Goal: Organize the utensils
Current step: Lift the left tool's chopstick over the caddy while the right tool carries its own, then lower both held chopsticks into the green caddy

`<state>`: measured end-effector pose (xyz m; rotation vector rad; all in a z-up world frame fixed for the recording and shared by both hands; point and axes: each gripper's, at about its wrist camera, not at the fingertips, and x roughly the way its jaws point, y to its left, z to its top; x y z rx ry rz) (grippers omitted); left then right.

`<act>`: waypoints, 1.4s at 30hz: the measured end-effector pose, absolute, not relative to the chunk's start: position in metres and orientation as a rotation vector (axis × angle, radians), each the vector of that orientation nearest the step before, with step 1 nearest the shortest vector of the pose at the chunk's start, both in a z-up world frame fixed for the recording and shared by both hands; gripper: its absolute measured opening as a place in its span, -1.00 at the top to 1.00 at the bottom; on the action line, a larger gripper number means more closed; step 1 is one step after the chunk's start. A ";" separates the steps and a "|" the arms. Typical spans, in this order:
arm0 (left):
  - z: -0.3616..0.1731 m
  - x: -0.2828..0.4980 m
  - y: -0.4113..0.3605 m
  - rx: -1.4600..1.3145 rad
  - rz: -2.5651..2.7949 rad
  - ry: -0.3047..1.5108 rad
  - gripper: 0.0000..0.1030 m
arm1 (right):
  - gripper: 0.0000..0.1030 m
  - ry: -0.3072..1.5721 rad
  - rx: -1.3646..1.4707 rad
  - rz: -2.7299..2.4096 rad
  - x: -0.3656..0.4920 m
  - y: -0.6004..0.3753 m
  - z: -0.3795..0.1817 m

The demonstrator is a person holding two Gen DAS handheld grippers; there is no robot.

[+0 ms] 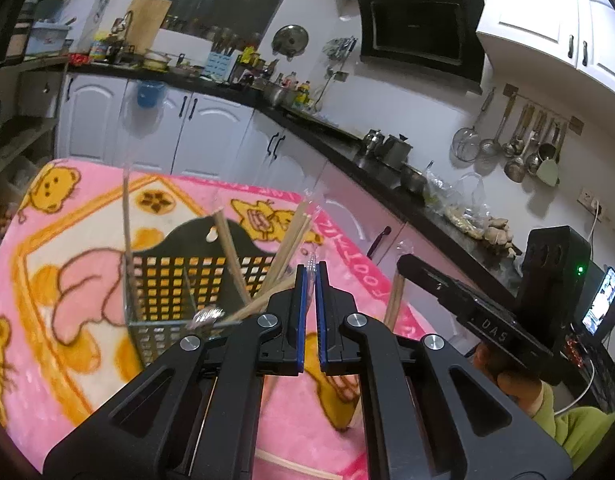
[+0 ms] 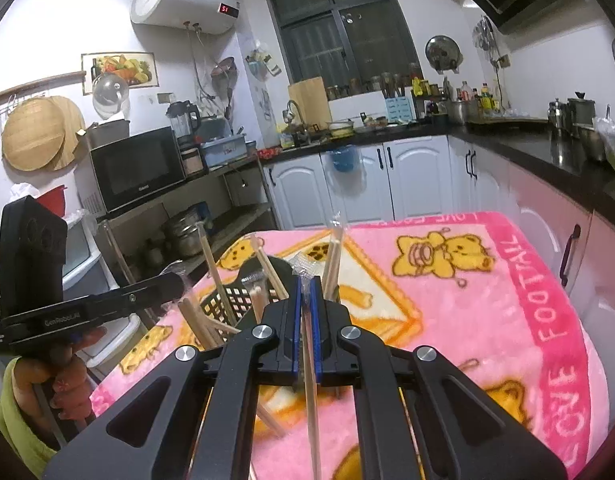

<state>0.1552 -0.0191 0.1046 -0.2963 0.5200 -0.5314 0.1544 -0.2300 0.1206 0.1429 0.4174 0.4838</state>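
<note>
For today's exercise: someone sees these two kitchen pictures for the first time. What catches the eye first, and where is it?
The bright pink teddy-bear blanket covering the table fills the middle of both views. On it stands a black mesh basket bristling with wooden chopsticks leaning every way. Up close, the right gripper has its jaws shut on a plastic-wrapped chopstick, and the left gripper pinches clear wrapping.

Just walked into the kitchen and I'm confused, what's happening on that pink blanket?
A person is sorting wrapped wooden chopsticks into a black mesh basket standing on the pink bear blanket. Each hand works a hand-held gripper. The right hand-held gripper is shut on a plastic-wrapped chopstick, raised near the basket. The left hand-held gripper is shut too, with clear wrapper between its pads. Several chopsticks already lean in the basket.
</note>
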 end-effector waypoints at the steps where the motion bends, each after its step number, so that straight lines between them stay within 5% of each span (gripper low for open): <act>1: 0.106 0.156 -0.021 -0.296 -0.535 0.517 0.96 | 0.91 0.414 0.145 0.484 0.155 -0.230 0.122; 42: 0.187 0.159 -0.013 -0.223 -0.532 0.315 0.96 | 0.91 0.249 0.103 0.433 0.199 -0.208 0.183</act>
